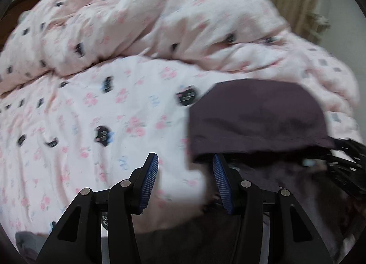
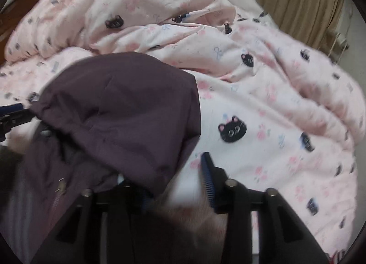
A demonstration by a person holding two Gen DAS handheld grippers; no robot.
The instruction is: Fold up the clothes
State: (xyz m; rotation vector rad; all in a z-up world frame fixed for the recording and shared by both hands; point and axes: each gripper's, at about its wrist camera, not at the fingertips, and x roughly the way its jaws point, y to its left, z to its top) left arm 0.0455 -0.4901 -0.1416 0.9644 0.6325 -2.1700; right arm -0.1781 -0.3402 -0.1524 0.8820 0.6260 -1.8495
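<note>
- Pink cat-print duvet [image 2: 263, 112] covers the whole bed, bunched up at the far side.
- Dark purple hooded garment [image 2: 119, 112] lies at the near edge, between both tools.
- Left tool [image 1: 185, 167] gapes wide; the garment sits to its right, draped over the right finger.
- Right tool [image 2: 164, 172] gapes too, its left finger hidden under cloth.
</note>
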